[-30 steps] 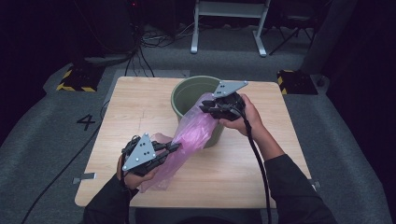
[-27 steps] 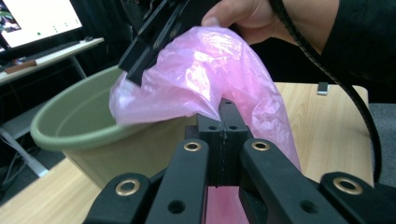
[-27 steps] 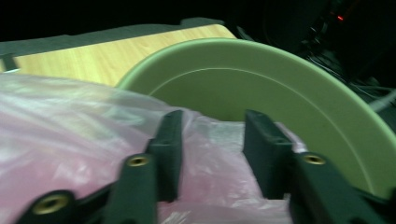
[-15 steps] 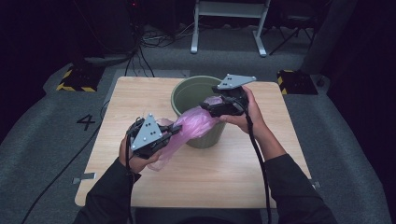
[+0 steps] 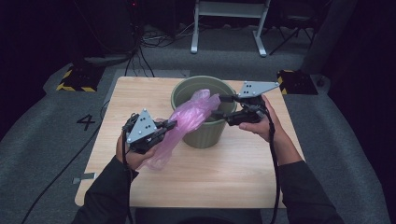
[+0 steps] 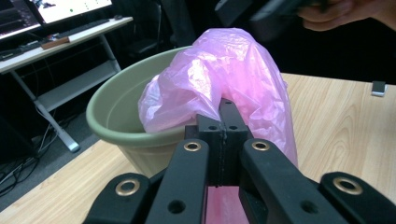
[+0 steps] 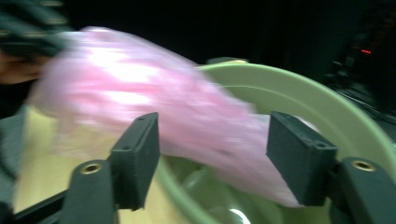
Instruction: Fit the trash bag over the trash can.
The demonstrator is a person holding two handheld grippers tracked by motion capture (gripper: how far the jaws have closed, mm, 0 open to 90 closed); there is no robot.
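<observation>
Since half a second ago the right claw point(image 5: 219, 108) has let go and now gapes at the bucket's point(image 5: 205, 135) 3 o'clock rim. The left claw point(image 5: 169, 125) stays clamped on the pink bag point(image 5: 187, 119), draped over the 9 o'clock rim.

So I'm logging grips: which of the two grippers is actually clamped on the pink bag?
The left gripper: its jaws pinch the pink bag. The right gripper is open.

pink bag point(image 5: 187, 119) draped across green pot point(image 5: 205, 135) rim, blocking its mouth; bare table point(image 5: 233, 172) in front
</observation>
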